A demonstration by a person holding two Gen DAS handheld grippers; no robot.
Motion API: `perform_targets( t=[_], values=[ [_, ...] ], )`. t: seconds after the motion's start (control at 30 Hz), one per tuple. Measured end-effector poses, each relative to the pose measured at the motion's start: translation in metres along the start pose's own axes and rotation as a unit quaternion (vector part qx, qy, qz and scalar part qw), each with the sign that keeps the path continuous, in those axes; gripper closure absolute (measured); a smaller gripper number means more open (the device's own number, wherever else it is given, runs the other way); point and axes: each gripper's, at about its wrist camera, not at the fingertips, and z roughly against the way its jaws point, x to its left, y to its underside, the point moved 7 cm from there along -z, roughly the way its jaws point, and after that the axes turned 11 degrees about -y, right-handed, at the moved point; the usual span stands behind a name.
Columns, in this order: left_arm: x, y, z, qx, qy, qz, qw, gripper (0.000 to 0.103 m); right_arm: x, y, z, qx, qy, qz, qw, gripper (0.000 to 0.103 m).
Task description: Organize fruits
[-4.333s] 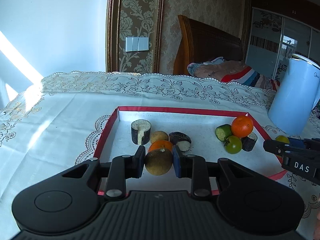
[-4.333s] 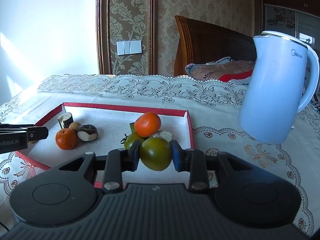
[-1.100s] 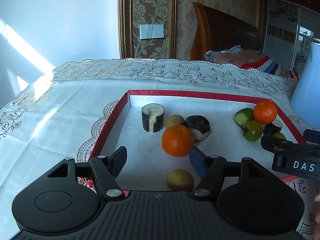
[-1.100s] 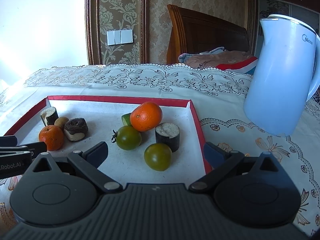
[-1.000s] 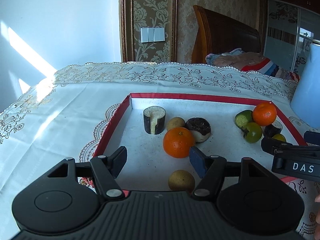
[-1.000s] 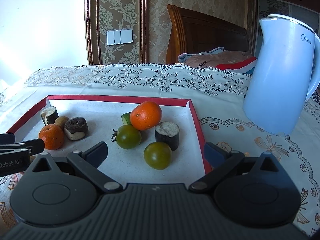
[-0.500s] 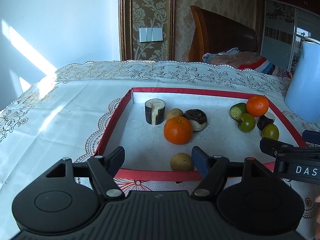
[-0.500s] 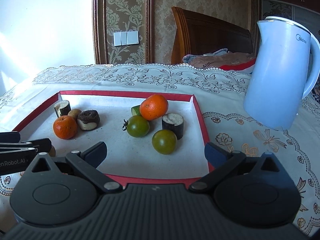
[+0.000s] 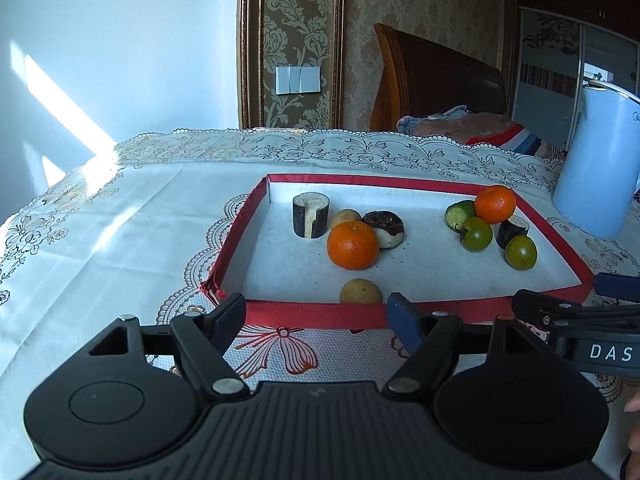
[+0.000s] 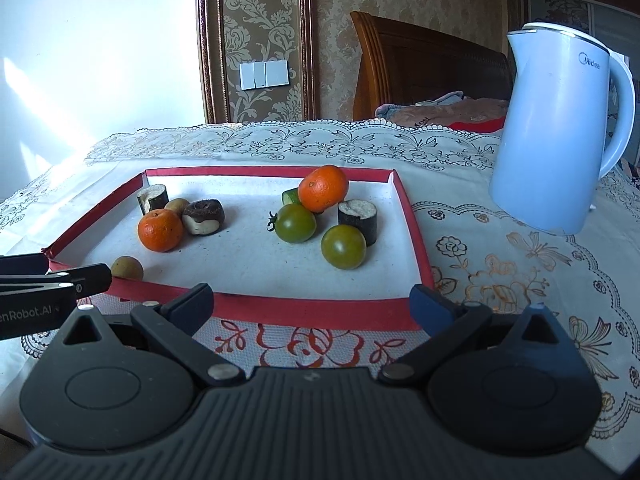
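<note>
A red-rimmed white tray (image 9: 316, 314) (image 10: 320, 312) holds two groups of produce. On its left lie an orange (image 9: 352, 245), a dark cut piece (image 9: 311, 214), a dark round piece (image 9: 384, 227) and a brown fruit (image 9: 360, 291) at the near rim. On the right lie an orange (image 10: 323, 188), two green tomatoes (image 10: 343, 246) (image 10: 297, 223), a cucumber piece (image 10: 291, 197) and a dark cut piece (image 10: 358, 215). My left gripper (image 9: 316, 314) hangs before the tray's near rim, jaws opening, nothing between them. My right gripper (image 10: 312, 307) is open and empty there too.
A pale blue electric kettle (image 10: 560, 128) stands right of the tray on the lace tablecloth (image 9: 120, 216). A wooden headboard (image 10: 424, 72) and bedding lie behind the table. A finger (image 9: 632, 404) shows at the right edge of the left wrist view.
Both grippers have drawn back from the tray, so its near rim now lies beyond the fingertips. The left jaws have spread a little wider. The fruits have not moved.
</note>
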Motion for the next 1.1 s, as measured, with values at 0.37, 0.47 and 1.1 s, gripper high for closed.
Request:
perform_targets(
  t=[0.37,0.47,1.1],
  values=[
    [0.006,0.011,0.01,-0.014,-0.017,-0.007,0.9997,0.026,0.003,0.012,0.01,0.0,-0.005,-0.004,1.0,0.0],
    [0.003,0.013,0.011,-0.015,-0.02,-0.019,0.9995,0.026,0.002,0.012,0.01,0.001,-0.005,-0.005,1.0,0.0],
    [0.005,0.012,0.013,-0.025,-0.029,-0.024,0.999,0.025,0.002,0.015,0.007,0.008,-0.005,-0.006,1.0,0.0]
  ],
)
